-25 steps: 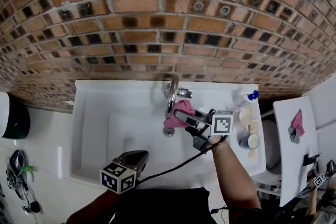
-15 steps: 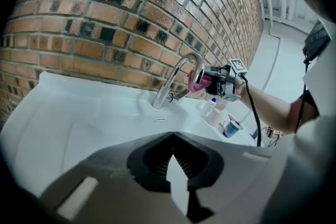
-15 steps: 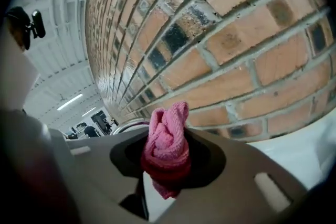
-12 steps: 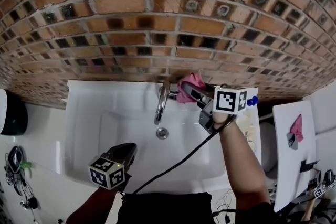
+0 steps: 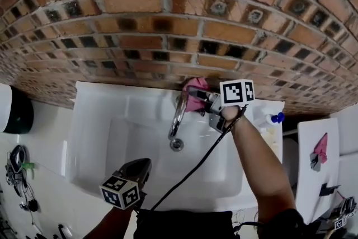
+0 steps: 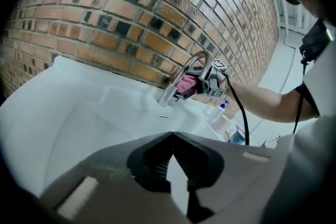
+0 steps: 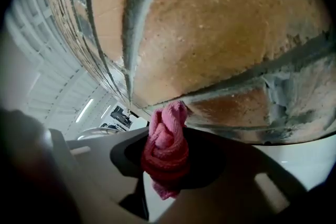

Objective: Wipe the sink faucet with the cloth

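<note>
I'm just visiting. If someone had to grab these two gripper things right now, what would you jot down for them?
Right gripper: shut on the pink cloth, at the faucet's rear, by the brick wall.
Left gripper: shut, empty, over the sink's front edge.
Done: cloth is at the faucet; how much is wiped can't be told.
Left: wipe along the faucet's curve.

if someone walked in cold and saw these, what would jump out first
The pink cloth stands out most. It is clamped in the right gripper at the back of the faucet, close to the brick wall. Next comes the white sink below, with the left gripper shut and empty near its front edge.
</note>
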Available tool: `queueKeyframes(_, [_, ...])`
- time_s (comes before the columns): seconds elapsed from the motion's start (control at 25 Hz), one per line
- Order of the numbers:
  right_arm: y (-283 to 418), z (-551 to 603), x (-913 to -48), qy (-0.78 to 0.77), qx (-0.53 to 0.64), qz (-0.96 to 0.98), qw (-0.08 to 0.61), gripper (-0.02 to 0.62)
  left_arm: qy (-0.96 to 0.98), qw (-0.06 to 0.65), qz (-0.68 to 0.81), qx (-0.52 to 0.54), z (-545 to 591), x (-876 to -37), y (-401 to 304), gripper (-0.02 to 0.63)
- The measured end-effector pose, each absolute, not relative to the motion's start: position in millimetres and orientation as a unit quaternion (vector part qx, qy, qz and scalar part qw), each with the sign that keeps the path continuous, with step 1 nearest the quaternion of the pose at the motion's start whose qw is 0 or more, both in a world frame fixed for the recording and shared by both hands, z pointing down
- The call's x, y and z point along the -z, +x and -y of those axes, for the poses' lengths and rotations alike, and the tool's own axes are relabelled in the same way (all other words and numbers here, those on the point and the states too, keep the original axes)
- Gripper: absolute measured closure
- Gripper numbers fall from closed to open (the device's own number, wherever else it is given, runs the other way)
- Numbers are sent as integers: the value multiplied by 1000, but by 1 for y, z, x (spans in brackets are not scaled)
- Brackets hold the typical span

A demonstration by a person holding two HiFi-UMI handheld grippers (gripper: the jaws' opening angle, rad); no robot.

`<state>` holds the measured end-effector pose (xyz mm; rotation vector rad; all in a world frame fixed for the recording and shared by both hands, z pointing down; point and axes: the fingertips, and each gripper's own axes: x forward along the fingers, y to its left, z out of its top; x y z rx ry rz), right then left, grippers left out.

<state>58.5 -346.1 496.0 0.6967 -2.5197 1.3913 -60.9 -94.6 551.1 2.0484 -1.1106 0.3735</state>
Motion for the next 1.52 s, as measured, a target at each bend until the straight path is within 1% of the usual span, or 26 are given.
queueKeyframes(0.08, [61, 347, -498, 230, -484, 839, 92, 462, 801, 383, 436, -145, 93, -554, -61, 601])
queueKeyframes(0.24, [60, 348, -498, 227, -491, 833, 119, 462, 801, 387, 434, -144, 88, -557, -62, 601])
queueKeyframes(0.4, [51, 354, -475, 211, -484, 843, 101, 462, 807, 383, 429, -137, 84, -550, -63, 601])
queueKeyframes(0.52, [47, 350, -468, 223, -475, 842, 125, 462, 810, 379, 427, -133, 81, -545, -68, 601])
queueKeyframes(0.64, [37, 343, -456, 214, -466, 848, 133, 462, 813, 376, 425, -131, 77, -542, -75, 601])
queueKeyframes(0.88, [24, 334, -429, 225, -391, 870, 197, 462, 824, 366, 414, -123, 73, -531, -84, 601])
queueKeyframes(1.04, [16, 325, -418, 245, -309, 877, 274, 462, 833, 357, 405, -119, 70, -524, -88, 601])
queueKeyframes(1.2, [8, 313, -413, 277, -168, 863, 387, 462, 841, 350, 396, -116, 65, -517, -93, 601])
queueKeyframes(1.28, [4, 308, -410, 294, -94, 849, 430, 462, 844, 348, 390, -116, 61, -515, -97, 601])
queueKeyframes(1.36, [-2, 303, -406, 305, -29, 839, 449, 462, 847, 346, 385, -119, 57, -515, -102, 601])
queueKeyframes(1.52, [-13, 287, -394, 342, 73, 831, 433, 462, 853, 341, 374, -128, 50, -515, -114, 601])
